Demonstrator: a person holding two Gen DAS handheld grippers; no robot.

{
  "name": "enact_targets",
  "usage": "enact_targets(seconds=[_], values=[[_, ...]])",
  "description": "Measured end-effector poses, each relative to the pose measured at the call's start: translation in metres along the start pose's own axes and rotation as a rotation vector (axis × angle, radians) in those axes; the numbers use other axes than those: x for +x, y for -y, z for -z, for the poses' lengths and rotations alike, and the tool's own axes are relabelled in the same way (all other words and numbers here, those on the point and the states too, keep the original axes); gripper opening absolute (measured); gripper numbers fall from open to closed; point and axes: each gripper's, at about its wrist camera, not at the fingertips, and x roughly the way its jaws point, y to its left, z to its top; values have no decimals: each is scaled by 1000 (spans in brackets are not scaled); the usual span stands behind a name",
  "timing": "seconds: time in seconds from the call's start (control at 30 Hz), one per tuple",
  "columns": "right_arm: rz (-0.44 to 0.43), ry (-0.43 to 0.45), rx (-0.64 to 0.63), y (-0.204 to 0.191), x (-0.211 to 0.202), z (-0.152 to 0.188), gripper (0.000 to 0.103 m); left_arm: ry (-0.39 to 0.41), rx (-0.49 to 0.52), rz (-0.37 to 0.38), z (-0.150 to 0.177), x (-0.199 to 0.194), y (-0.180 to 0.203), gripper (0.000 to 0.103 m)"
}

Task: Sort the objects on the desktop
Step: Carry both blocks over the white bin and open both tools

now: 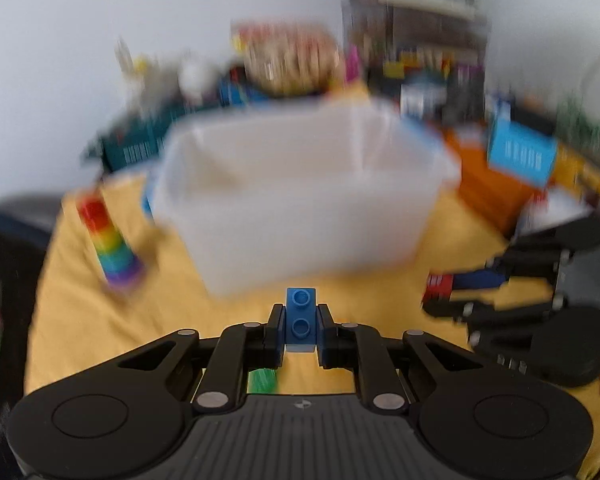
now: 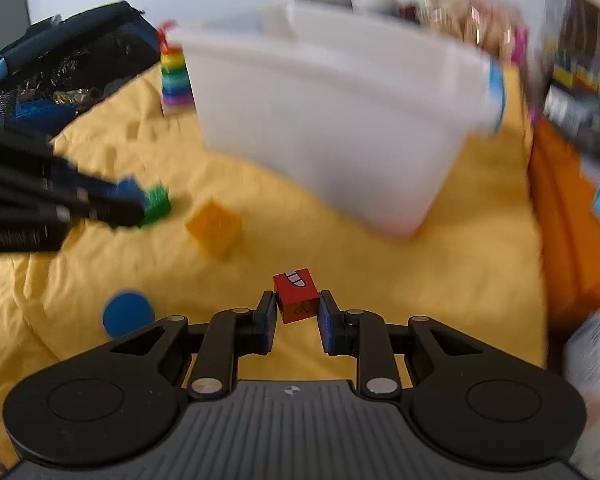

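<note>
My left hand-held gripper [image 1: 299, 322] clamps a blue brick [image 1: 300, 316], right hand-held gripper [image 2: 297, 307] pinches a red cube [image 2: 296, 294]; both clear of the table, facing the white bin [image 1: 300, 200] for drop-off.

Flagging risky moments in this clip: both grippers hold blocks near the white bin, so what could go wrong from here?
1. The red printed cube sits skewed, pinched at the right gripper fingertips; it could twist free.
2. The left gripper grips only the blue studded brick's lower part.
</note>
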Motion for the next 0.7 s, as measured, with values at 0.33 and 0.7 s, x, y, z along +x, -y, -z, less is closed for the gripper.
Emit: enact_targets(seconds=[0.33, 0.7], values=[[80, 275, -36, 17, -43, -105, 25, 223, 36, -54, -111, -8, -17, 17], [135, 168, 103, 59, 22, -134, 26, -19, -70, -76, -111, 98, -37, 23]])
